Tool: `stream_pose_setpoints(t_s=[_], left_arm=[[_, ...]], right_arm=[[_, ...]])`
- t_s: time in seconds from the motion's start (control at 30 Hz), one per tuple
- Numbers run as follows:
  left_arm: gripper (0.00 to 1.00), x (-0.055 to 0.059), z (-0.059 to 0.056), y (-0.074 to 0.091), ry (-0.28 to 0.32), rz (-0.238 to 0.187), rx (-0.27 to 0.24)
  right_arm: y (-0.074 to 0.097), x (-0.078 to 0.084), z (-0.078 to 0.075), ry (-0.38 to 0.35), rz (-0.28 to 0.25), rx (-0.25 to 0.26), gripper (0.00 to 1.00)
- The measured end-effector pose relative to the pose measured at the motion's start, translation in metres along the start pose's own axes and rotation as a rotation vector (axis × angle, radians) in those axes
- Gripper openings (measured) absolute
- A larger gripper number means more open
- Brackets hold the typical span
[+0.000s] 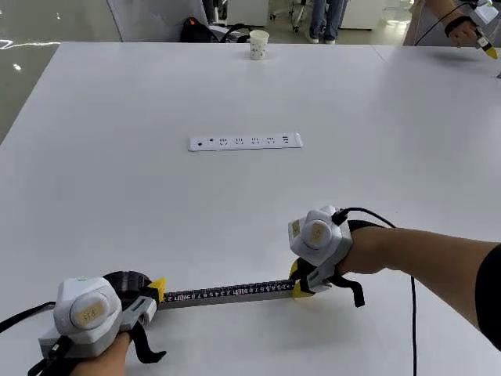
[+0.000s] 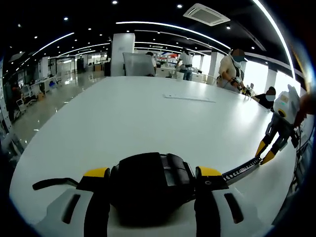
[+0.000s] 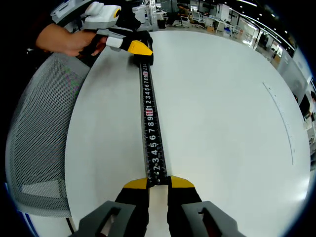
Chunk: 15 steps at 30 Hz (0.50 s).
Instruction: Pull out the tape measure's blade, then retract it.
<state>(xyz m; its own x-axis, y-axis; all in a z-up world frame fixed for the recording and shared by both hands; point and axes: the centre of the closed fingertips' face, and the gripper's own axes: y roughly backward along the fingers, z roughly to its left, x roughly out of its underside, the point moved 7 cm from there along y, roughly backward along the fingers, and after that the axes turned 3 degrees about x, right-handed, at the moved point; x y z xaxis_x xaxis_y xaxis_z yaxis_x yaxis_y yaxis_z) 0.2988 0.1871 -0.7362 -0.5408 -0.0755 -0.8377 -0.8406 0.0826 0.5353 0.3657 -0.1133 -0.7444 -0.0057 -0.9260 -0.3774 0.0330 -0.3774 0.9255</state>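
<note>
1 black tape measure shows a dark, white-numbered blade extended.

White workbench under ceiling strip lights, mesh chair beside.

Left tool clamps the tape measure, blade reaching right tool

Left claw clamped, right claw pinching, well apart
</note>
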Motion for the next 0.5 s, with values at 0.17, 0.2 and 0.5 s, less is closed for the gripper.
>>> stream_pose_setpoints(t_s=[0.17,0.2,0.5], left_arm=[[0.64,0.0004,0.0005,-0.0005,-0.029,0.023,-0.008],[0.64,0.0004,0.0013,-0.0009,-0.030,0.024,-0.008],[0.64,-0.0001,0.0031,-0.0003,-0.027,0.036,0.000]], right_arm=[[-0.0002,-0.0009,0.0021,0.001,-0.010,0.007,0.09],[-0.0005,-0.0010,0.0016,-0.005,-0.008,0.005,0.09],[-0.0018,-0.0036,0.0023,0.011,0.005,0.007,0.09]])
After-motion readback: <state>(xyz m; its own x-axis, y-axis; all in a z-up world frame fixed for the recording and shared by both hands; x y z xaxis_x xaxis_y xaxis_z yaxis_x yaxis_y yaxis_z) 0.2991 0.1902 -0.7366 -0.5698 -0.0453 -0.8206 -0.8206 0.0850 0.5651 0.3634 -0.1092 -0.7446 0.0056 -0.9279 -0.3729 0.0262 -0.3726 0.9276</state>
